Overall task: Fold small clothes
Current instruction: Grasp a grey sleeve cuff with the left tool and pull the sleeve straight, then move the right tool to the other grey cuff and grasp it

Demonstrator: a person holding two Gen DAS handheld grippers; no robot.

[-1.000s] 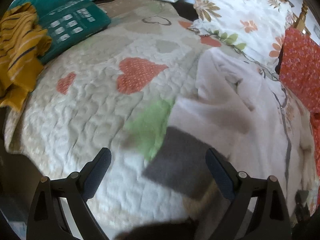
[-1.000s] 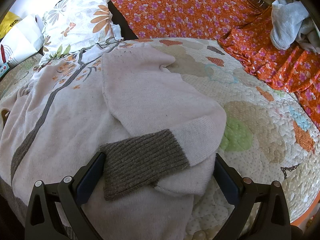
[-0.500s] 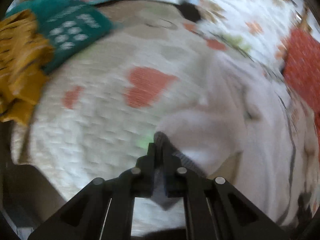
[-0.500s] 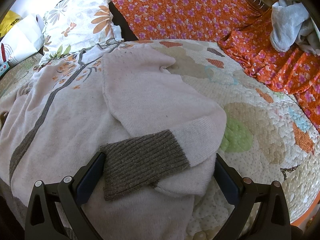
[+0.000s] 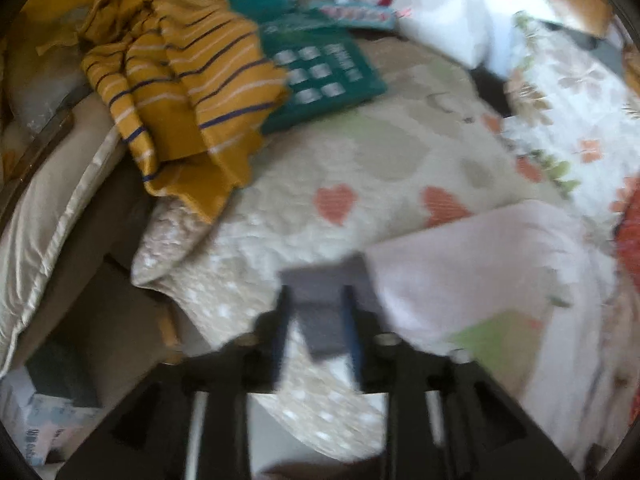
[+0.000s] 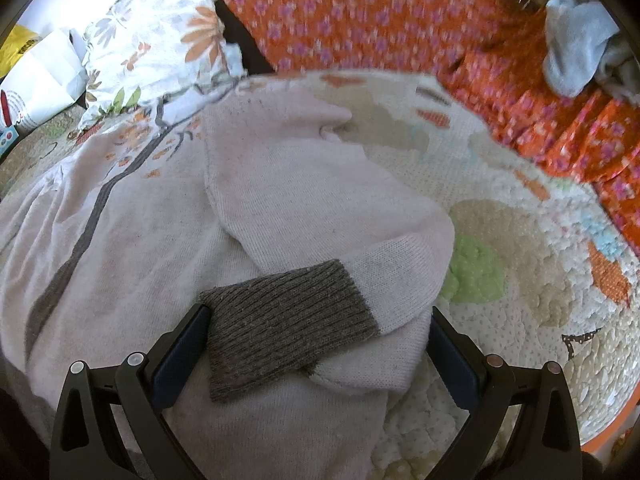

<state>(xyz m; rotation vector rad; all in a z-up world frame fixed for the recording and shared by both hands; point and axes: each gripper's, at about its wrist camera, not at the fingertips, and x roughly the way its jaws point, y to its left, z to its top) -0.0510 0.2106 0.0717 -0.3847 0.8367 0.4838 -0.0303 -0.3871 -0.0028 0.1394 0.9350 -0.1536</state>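
A quilt (image 6: 520, 248) is spread beneath both grippers as the folding surface. On it lies a pale sweater (image 6: 132, 240), its body extending ahead and to the left of the right gripper (image 6: 320, 344). One sleeve (image 6: 304, 200) is seen doubled back across the body, presumably as the first fold, and its grey cuff (image 6: 288, 324) rests between the fingers of the right gripper, whose jaws stand wide with no pad pressing on it; the gripper appears to be held over the sleeve merely to keep watch on the fold. In the blurred left view, the other sleeve (image 5: 472, 268) runs ahead and to the right of the left gripper (image 5: 318, 328), and the second cuff (image 5: 324, 304) sits between its narrow-set jaws. These jaws have just been opening; whether the pads press on the knit cannot be told through the blur. The sleeve looks drawn out sideways, probably so that it can be laid over the body. A striped yellow garment (image 5: 180, 92) is piled far ahead and left, likely awaiting folding.
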